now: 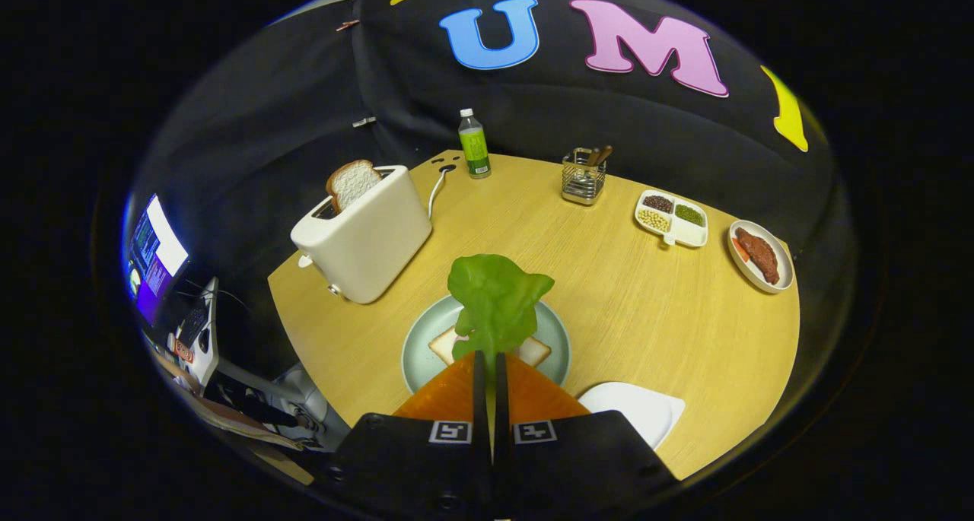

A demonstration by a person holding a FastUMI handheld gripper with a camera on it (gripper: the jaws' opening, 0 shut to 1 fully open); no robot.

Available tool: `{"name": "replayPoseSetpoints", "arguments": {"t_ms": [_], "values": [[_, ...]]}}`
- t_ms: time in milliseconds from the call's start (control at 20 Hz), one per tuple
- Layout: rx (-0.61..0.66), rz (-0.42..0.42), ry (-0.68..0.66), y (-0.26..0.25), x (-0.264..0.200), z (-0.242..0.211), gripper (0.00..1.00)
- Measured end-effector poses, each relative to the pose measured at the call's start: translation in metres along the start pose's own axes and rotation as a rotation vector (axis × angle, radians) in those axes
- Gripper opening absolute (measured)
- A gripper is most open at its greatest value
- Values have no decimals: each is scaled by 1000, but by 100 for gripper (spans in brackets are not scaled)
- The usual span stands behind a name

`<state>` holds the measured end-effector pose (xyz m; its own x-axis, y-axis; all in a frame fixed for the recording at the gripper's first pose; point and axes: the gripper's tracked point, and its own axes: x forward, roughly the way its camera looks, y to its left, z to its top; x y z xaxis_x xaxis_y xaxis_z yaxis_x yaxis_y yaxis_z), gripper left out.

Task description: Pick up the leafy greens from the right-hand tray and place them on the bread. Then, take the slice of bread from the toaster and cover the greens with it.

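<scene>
My gripper (491,356) is shut on the stem end of a green leaf (496,300), which sticks up ahead of the orange fingers (456,392). Directly below the leaf lies a slice of bread (536,350) on a pale green plate (417,354); the leaf hangs above it, and I cannot tell whether it touches. A second slice of bread (352,182) stands out of the slot of the white toaster (365,236), left of and beyond the plate.
An empty white tray (639,411) lies just right of the fingers. Farther off stand a green bottle (474,145), a wire utensil holder (584,176), a divided dish of beans (673,218) and a plate with meat (759,255). A monitor (156,251) glows off the table's left edge.
</scene>
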<state>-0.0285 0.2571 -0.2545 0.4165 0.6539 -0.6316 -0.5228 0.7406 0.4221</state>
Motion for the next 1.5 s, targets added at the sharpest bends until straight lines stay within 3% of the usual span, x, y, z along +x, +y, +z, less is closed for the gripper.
{"name": "replayPoseSetpoints", "arguments": {"t_ms": [600,700,800,900,1000,1050,1100,1500], "values": [[41,-62,152,2,86,-37,6],[37,-115,162,-12,92,-41,9],[44,-159,180,-20,95,-46,20],[45,-186,175,-24,95,-45,43],[63,-167,150,-16,93,-41,71],[62,-173,133,-17,90,-37,90],[63,-170,111,-17,86,-32,97],[26,-183,-121,-10,22,29,99]]}}
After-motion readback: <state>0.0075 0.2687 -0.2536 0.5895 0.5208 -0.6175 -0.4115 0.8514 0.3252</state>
